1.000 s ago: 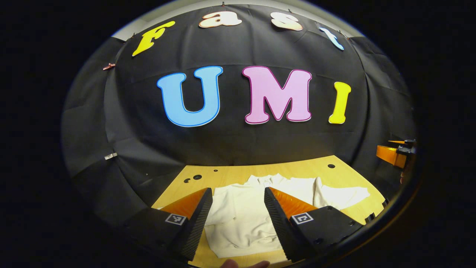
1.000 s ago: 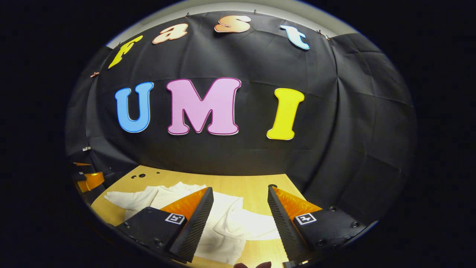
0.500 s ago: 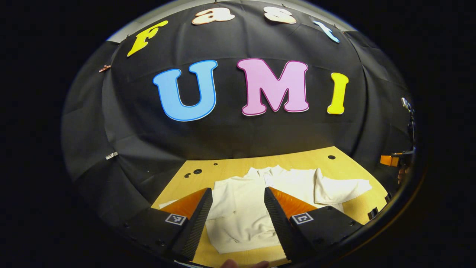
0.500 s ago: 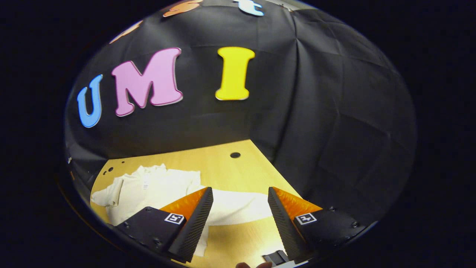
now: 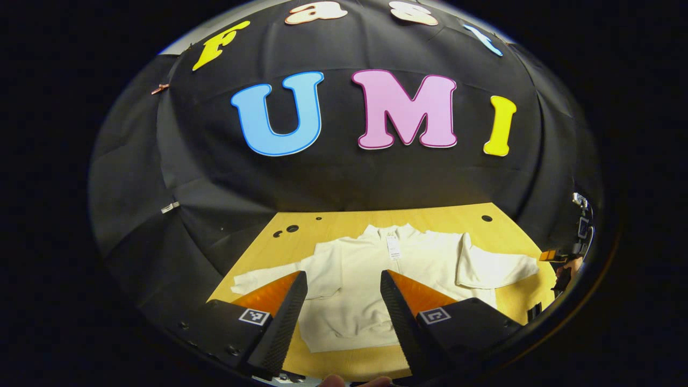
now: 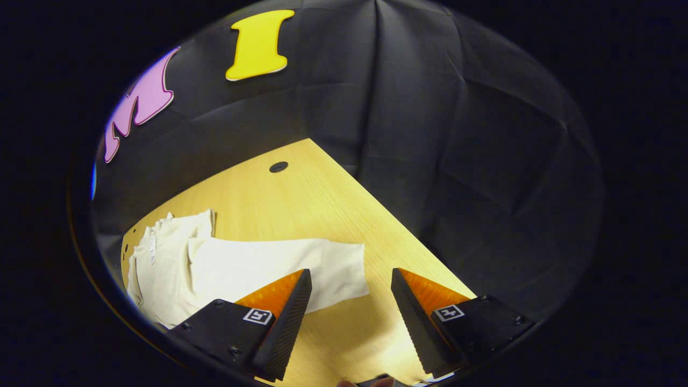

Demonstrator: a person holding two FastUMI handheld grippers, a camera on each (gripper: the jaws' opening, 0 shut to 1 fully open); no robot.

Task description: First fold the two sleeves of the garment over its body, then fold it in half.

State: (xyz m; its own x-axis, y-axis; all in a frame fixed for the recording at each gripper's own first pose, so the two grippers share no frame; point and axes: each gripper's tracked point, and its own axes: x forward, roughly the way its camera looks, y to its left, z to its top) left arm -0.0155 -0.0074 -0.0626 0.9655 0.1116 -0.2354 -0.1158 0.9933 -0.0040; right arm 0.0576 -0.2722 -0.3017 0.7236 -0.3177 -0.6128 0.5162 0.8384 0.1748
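Observation:
A cream long-sleeved garment [image 5: 371, 290] lies flat on the wooden table [image 5: 441, 217], collar at the far side. In the left gripper view its left sleeve [image 5: 263, 278] stretches out to the left and its right sleeve [image 5: 494, 267] to the right. My left gripper [image 5: 342, 274] hangs open above the garment's body, near the hem, holding nothing. In the right gripper view the right sleeve [image 6: 269, 269] runs out across the table [image 6: 301, 204], its cuff [image 6: 355, 269] lying just under and left of the gap of my open right gripper [image 6: 350, 271].
Black cloth walls close in the table at the back and right. A round hole [image 6: 278, 166] sits near the table's far right corner, and small holes [image 5: 285, 231] at its far left. Bare wood lies right of the cuff, up to the table's right edge [image 6: 408, 236].
The right gripper has swung right and down, from facing the wall to hanging over the right sleeve's cuff. The left gripper has pulled back a little, bringing the left sleeve into sight. Both stay open.

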